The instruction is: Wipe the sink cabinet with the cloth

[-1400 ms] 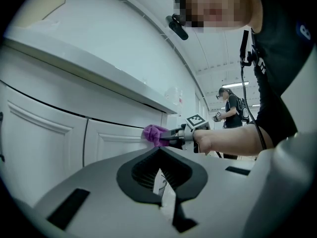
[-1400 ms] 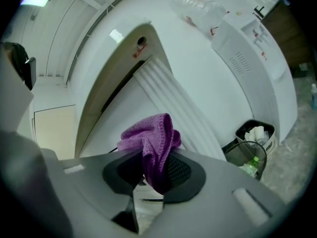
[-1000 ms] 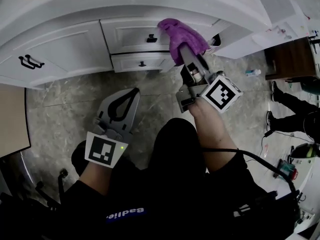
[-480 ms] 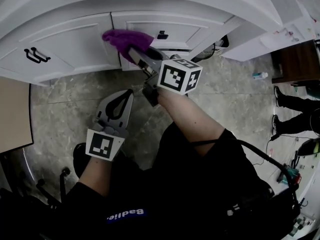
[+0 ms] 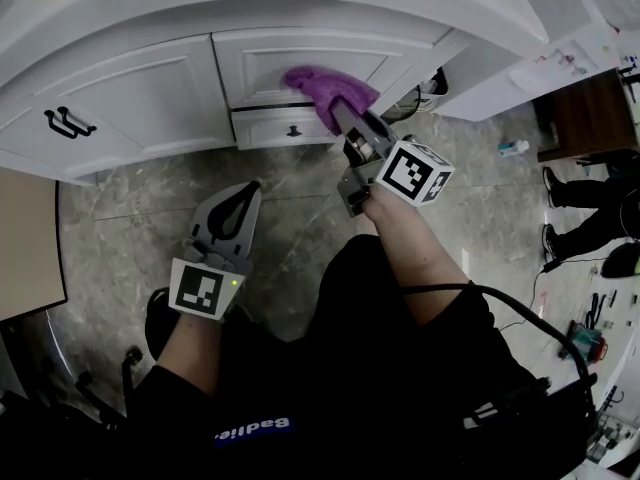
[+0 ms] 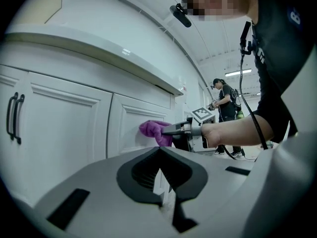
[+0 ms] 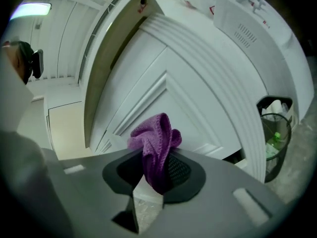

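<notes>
Cloth (image 5: 325,86), purple and bunched, is clamped in the jaws of the right gripper (image 5: 343,118) and pressed against the front of the upper drawer (image 5: 262,63) of the white cabinet (image 5: 120,98), near that drawer's middle. The right gripper view shows the jaws closed on a fold of it, with the rest of the fabric puffing out past the tips toward the panelled front. Just below the cloth sits a lower drawer (image 5: 262,128) with a small dark knob (image 5: 292,130). Further left on the cabinet are two dark handles (image 5: 65,121), side by side. The left gripper (image 5: 248,190) hangs low over the grey tiled floor (image 5: 130,193), short of the cabinet and not touching it, with its tips pointing toward it. Its jaws are brought together with nothing between them. In the right gripper view a bin (image 7: 275,128) stands on the floor by the cabinet's end. A second person (image 6: 225,100) stands in the background of the left gripper view.
</notes>
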The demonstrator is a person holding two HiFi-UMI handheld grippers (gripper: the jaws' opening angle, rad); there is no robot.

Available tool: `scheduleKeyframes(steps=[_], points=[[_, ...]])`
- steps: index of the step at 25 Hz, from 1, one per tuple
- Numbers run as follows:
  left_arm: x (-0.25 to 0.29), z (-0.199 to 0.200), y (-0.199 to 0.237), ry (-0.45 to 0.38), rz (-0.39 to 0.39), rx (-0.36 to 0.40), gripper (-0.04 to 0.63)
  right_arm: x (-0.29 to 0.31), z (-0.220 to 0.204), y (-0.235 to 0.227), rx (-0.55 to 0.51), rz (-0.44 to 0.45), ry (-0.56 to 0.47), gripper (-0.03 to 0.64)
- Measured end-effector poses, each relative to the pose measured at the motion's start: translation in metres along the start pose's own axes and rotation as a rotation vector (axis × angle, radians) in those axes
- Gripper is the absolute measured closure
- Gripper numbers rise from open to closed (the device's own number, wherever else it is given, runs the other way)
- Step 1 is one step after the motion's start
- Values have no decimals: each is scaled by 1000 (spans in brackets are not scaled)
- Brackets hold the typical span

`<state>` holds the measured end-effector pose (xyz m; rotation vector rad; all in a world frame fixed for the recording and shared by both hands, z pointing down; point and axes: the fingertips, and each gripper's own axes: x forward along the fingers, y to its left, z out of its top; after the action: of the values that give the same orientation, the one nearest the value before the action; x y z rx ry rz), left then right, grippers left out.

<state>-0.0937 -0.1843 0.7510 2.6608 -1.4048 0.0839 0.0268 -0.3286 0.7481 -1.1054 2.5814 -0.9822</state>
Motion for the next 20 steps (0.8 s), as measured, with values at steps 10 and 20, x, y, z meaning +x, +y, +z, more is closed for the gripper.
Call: scheduleKeyframes(steps=[10, 20], points=[[11, -15, 4, 18, -19, -3, 591, -58, 46, -65, 47, -142, -170, 531], [10, -10, -13, -18, -110, -9, 591, 26, -77, 46, -47, 203, 158, 531]])
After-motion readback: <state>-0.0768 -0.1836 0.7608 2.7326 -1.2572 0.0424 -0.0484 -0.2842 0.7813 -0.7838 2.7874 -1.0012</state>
